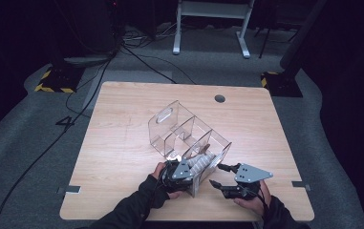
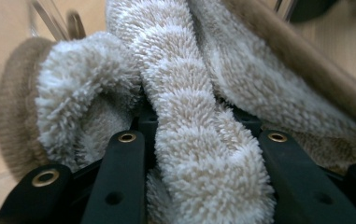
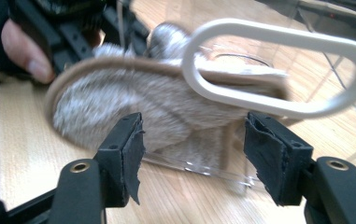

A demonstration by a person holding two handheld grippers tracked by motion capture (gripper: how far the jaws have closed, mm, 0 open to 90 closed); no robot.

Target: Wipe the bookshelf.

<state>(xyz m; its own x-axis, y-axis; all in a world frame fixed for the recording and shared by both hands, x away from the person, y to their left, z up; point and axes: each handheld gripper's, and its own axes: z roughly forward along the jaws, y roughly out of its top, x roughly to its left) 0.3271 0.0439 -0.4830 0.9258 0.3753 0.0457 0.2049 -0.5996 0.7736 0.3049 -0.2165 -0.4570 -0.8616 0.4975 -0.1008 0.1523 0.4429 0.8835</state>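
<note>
High view: a clear plastic organizer (image 1: 184, 133) with dividers lies tipped on the wooden surface (image 1: 122, 143), its near end toward the person.
Slipper: a fluffy beige-and-white slipper (image 1: 199, 161) sits at the organizer's near end, partly inside the nearest compartment as far as can be told.
Left gripper (image 1: 179, 172): its jaws are clamped on a fold of the slipper (image 2: 199, 140), the pile bulging up between the two black bars in the left gripper view.
Right gripper (image 1: 222, 177): its jaws stand apart with nothing between them, just beside the organizer's near end wall.
Right gripper view: the slipper's sole (image 3: 157, 107) lies broadside ahead of the right gripper (image 3: 193, 149), behind the clear wall and its white-rimmed handle slot (image 3: 278, 67).
Long axis: the slipper runs across the right jaws' line of sight, heel toward the left gripper (image 3: 63, 28).
Nearer hand: the left, already holding; the right is close but apart.
Key relation: the slipper lies forward of the right jaws with the wall between, so the push in probably falls to the left hand while the right steadies the organizer.
</note>
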